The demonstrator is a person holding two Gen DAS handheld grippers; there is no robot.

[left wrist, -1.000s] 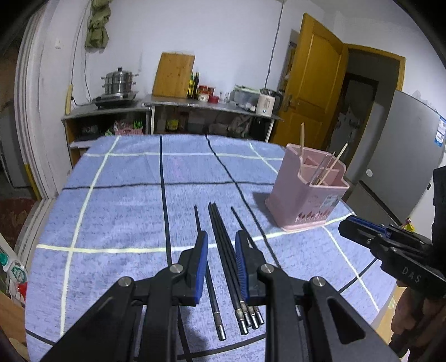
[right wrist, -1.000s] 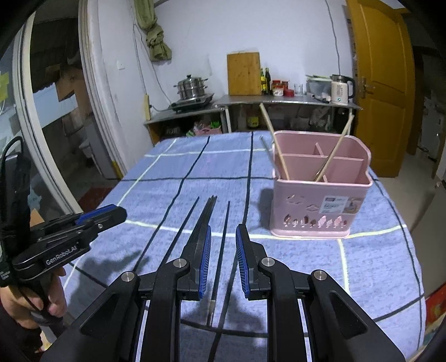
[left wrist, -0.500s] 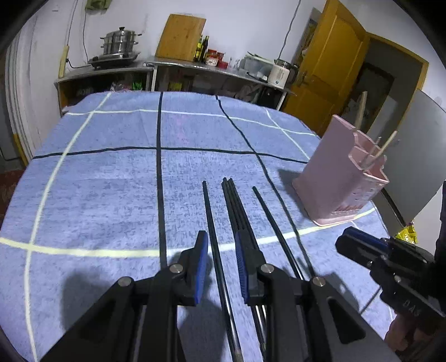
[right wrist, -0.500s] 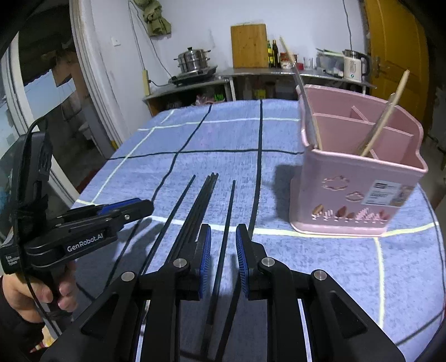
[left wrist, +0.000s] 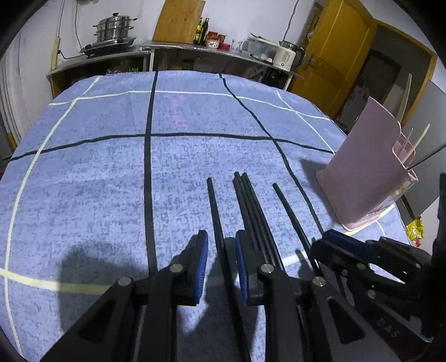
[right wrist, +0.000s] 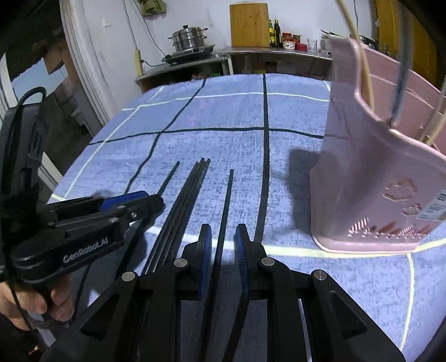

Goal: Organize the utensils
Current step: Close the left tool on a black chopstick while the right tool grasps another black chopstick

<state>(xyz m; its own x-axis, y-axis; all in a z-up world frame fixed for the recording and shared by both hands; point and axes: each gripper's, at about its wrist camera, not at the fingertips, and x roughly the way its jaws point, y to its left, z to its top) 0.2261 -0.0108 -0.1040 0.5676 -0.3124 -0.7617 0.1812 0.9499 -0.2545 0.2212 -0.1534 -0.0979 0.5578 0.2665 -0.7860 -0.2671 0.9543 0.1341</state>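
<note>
Both tools [left wrist: 221, 267] [right wrist: 222, 260] lower, astride chopsticks [left wrist: 216, 211]

A home kitchen is shown: a steamer pot [left wrist: 113, 29] is set on a counter [left wrist: 178, 50] beside a cutting board [left wrist: 178, 21], bottles [left wrist: 202, 27] and a kettle [left wrist: 287, 55].

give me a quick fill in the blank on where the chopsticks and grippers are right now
The black chopsticks lie on a ____ checked tablecloth.
The utensil holder is ____ in colour.
Each hand-held gripper, left and right, has a single chopstick between ____ jaws.

Missing words: blue; pink; open
</note>
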